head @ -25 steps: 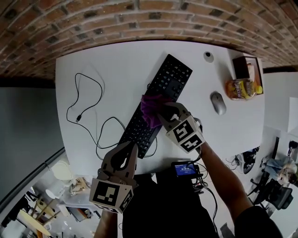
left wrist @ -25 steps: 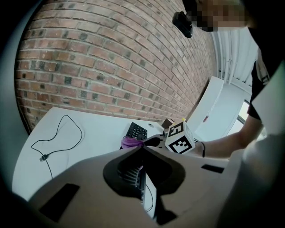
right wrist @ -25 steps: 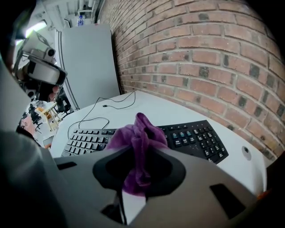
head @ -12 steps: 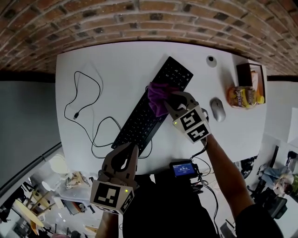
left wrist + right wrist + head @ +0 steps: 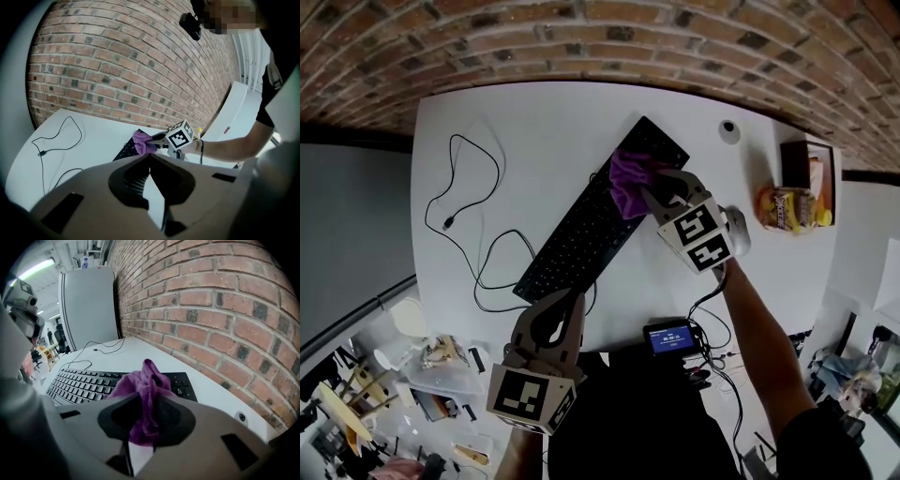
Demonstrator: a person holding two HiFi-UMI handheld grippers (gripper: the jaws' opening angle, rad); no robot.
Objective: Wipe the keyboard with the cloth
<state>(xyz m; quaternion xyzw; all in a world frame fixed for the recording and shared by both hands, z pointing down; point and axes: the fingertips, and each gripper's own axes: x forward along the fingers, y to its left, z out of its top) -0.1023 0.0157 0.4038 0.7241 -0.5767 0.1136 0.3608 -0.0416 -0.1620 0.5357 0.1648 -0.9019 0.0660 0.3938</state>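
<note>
A black keyboard (image 5: 581, 234) lies slantwise on the white table (image 5: 534, 122). A crumpled purple cloth (image 5: 630, 178) rests on its far right end, and my right gripper (image 5: 652, 192) is shut on it. In the right gripper view the cloth (image 5: 147, 390) bunches between the jaws above the keys (image 5: 84, 380). My left gripper (image 5: 567, 302) hovers off the table's near edge, shut, with nothing in it, apart from the keyboard. The left gripper view shows the cloth (image 5: 143, 142) and the keyboard (image 5: 127, 150) ahead.
A black cable (image 5: 478, 225) loops across the table's left half, up to the keyboard's near end. A mouse (image 5: 739, 232) sits behind the right gripper's cube. A snack bag (image 5: 787, 208), a box (image 5: 806, 150) and a small round object (image 5: 729, 129) stand at the right. A brick wall backs the table.
My right gripper has slid the cloth along the keyboard from its middle to its far right end. The left gripper has shifted slightly at the near edge.
</note>
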